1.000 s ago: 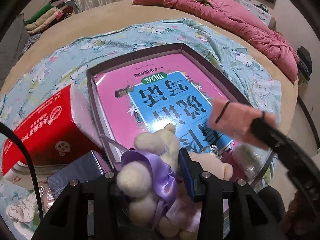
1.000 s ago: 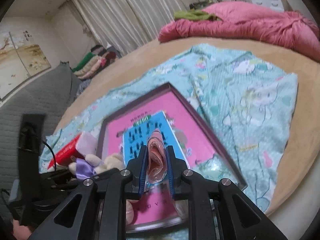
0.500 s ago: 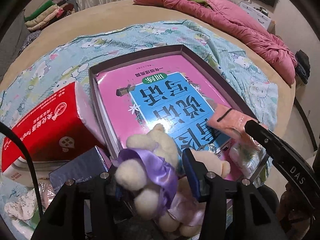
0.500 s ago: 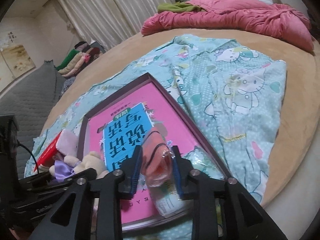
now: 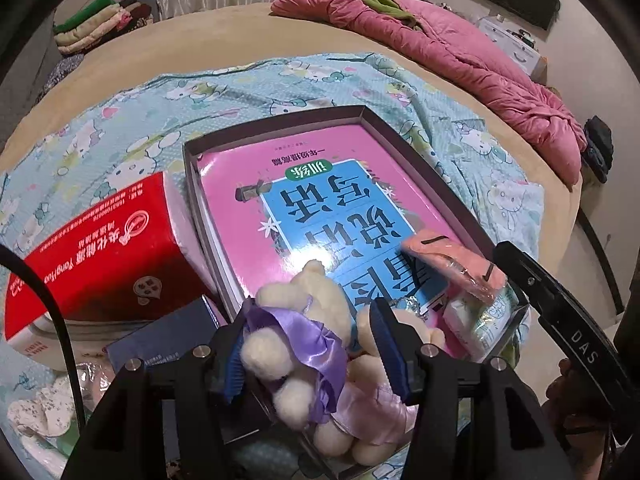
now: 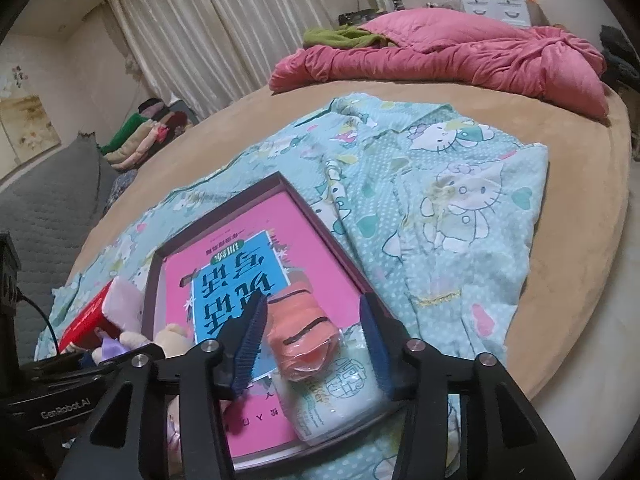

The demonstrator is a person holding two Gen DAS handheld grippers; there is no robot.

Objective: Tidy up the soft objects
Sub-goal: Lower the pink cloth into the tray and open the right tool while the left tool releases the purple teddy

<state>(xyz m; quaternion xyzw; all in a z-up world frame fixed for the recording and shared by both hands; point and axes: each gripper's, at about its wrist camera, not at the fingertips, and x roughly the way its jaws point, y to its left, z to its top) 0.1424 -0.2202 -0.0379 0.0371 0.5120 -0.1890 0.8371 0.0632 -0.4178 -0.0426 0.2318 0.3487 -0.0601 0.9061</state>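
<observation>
now both tools opening, left tool (image 5: 310, 346) around plush bear (image 5: 296, 320) (loosely), right tool (image 6: 314, 338) off pouch (image 6: 304, 334)

A cream plush bear (image 5: 304, 320) in a shiny purple ribbon and pale lilac dress lies at the near left corner of the shallow dark box (image 5: 280, 128), partly on the pink and blue book. At the near right corner a folded salmon-pink cloth item (image 6: 300, 332) with black stripes, wrapped in clear plastic, rests tilted on a white soft pack (image 6: 340, 396) with green print. A light-blue cartoon-cat pyjama (image 6: 440, 184) lies spread on the bed under the box.
</observation>
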